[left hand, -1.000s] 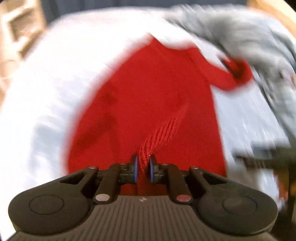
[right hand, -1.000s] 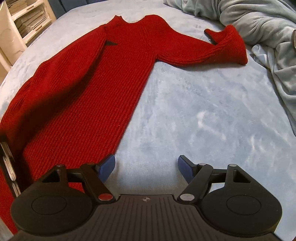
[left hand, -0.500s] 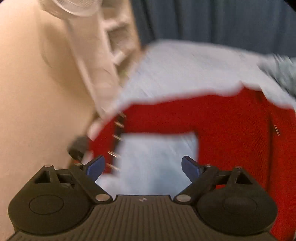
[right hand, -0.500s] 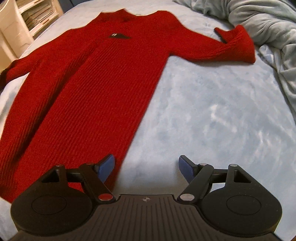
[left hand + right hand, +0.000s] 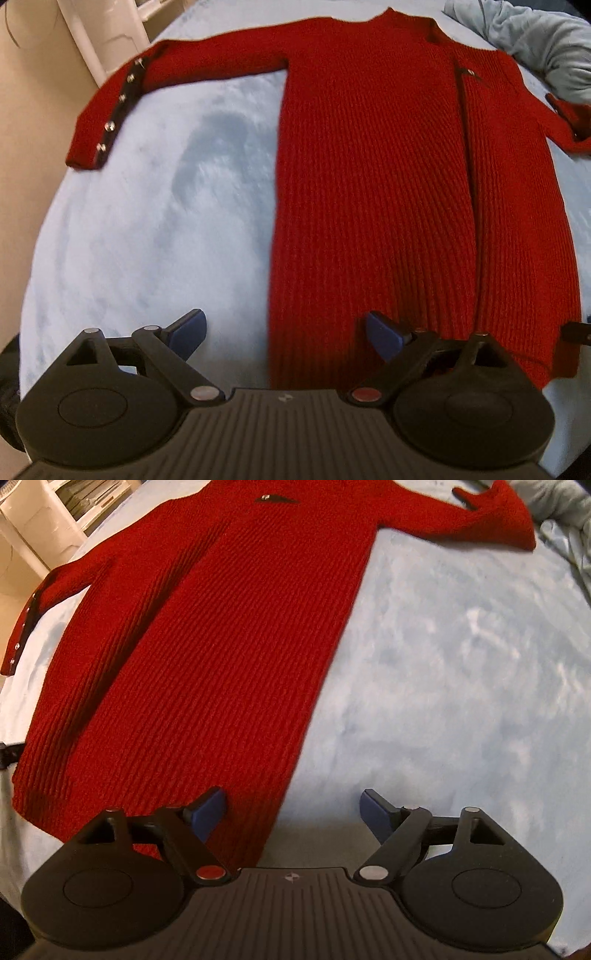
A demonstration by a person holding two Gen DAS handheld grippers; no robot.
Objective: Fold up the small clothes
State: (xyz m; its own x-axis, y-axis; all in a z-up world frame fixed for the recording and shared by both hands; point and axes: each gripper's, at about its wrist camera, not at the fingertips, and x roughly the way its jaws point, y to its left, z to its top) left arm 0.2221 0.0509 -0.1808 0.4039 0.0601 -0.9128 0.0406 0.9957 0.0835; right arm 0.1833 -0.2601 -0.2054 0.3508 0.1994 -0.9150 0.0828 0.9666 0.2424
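Note:
A long red ribbed knit garment (image 5: 388, 192) lies flat on a pale blue plush surface (image 5: 147, 229), both sleeves spread out. Its left sleeve cuff (image 5: 99, 129) has a dark strip with several metal studs. In the right wrist view the garment (image 5: 207, 646) fills the left half, with the right sleeve cuff (image 5: 506, 520) at the top right. My left gripper (image 5: 284, 334) is open and empty over the hem's left corner. My right gripper (image 5: 293, 814) is open and empty over the hem's right corner.
A grey-blue blanket (image 5: 535, 40) is bunched at the far right. White shelving (image 5: 48, 520) stands off the far left edge, and a beige wall (image 5: 33, 110) runs along the left. Bare plush surface (image 5: 461, 664) lies right of the garment.
My left gripper let go of the red sleeve, opened, and swung back to the hem. The sleeve now lies spread out to the left. My right gripper moved closer over the hem.

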